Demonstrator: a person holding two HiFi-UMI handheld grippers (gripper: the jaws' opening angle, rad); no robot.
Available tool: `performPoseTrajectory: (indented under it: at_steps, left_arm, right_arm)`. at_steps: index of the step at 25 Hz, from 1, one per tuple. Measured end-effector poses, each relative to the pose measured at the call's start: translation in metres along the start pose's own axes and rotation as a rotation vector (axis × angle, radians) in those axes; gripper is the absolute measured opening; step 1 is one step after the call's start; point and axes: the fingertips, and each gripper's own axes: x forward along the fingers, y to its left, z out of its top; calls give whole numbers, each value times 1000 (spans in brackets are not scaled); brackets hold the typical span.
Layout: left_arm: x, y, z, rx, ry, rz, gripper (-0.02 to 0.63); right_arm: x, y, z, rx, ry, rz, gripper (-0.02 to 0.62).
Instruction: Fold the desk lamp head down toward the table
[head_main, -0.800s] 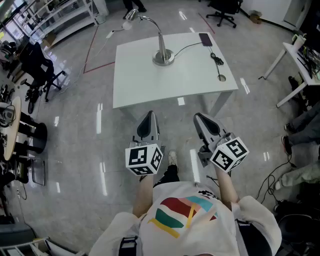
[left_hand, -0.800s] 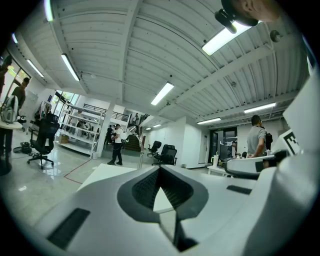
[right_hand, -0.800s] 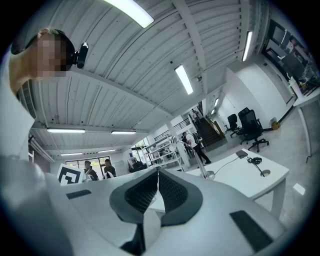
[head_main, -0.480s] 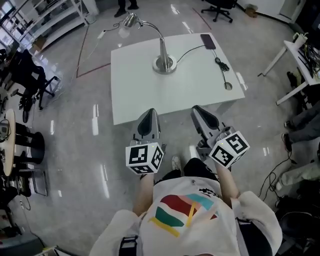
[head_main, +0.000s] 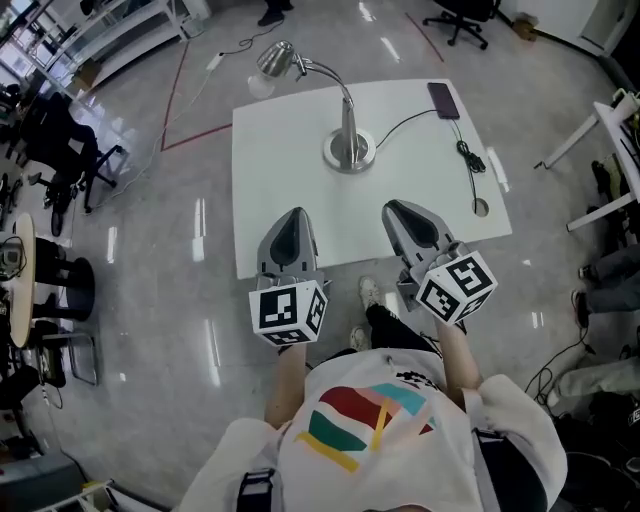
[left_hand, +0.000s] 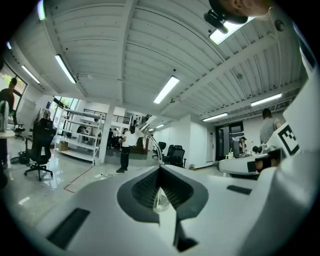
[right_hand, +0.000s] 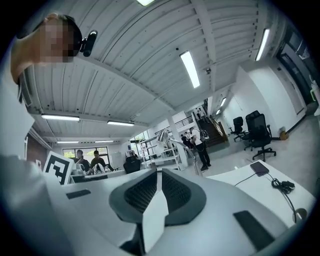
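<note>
White table (head_main: 290, 190) bearing a desk lamp (head_main: 349, 150) on its round base, a dark phone (head_main: 444, 99) and a black cable (head_main: 470, 160).

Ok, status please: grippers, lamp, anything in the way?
Left gripper shut, empty. Right gripper shut, empty. Desk lamp head raised, untouched. Cable lies right of lamp base, off path.

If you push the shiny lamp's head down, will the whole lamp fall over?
Probably not: the silver desk lamp stands on a wide round metal base that looks heavy. Its thin curved neck looks bendy, so the head should likely dip while the base stays put.
</note>
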Motion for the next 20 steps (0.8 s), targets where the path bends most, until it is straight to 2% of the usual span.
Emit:
performPoseTrajectory:
  at_steps: [6,8,13,16,20]
  left_arm:
    - [92,30,37,9,-23,32,29]
    - [123,34,47,-1,-25,40,30]
    - [165,52,60,-13,-68,55,174]
    - [176,77,87,45,-112,95,198]
    - [198,89,126,215,-138,99,198]
  right_arm:
    - [89,-55,36,-10,12,58,13]
    - [114,-74,52,-26,15,87,74]
    - [155,-103,57,-34,17,140,106]
    - [172,-110,53,-3,30,153,105]
    - [194,-123,55,24,42,146,104]
